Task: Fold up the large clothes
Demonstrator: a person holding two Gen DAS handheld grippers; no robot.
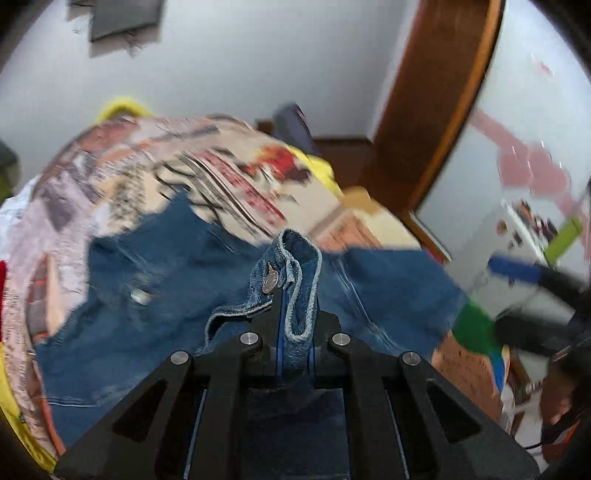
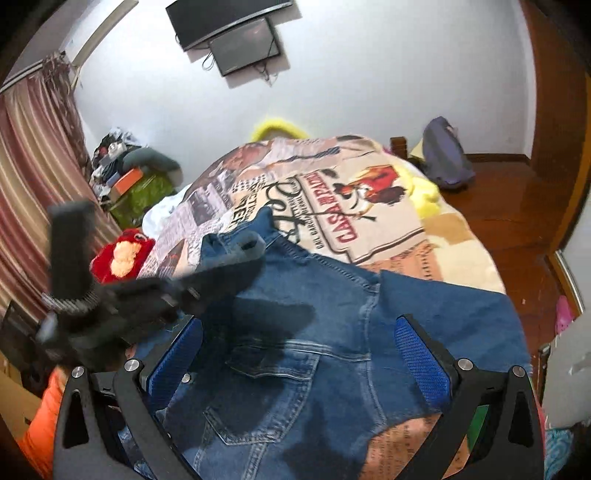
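Observation:
A pair of blue jeans (image 2: 332, 332) lies spread on a bed with a printed blanket (image 2: 332, 184), back pocket up. My left gripper (image 1: 295, 325) is shut on the jeans' waistband (image 1: 299, 266) by the metal button and lifts that part. The jeans (image 1: 129, 295) spread out to either side below it. In the right wrist view the left gripper (image 2: 236, 258) shows blurred at the left, over the jeans. My right gripper (image 2: 299, 365) is open and empty, just above the jeans near the pocket. The right gripper also shows blurred at the right edge of the left wrist view (image 1: 524, 295).
A red plush toy (image 2: 122, 254) and white cloth lie at the bed's left. A yellow blanket edge (image 2: 424, 192) shows at the far side. A purple bag (image 2: 447, 158) sits on the wooden floor. A cluttered pile (image 2: 125, 173) stands by the curtain. A screen (image 2: 236, 33) hangs on the wall.

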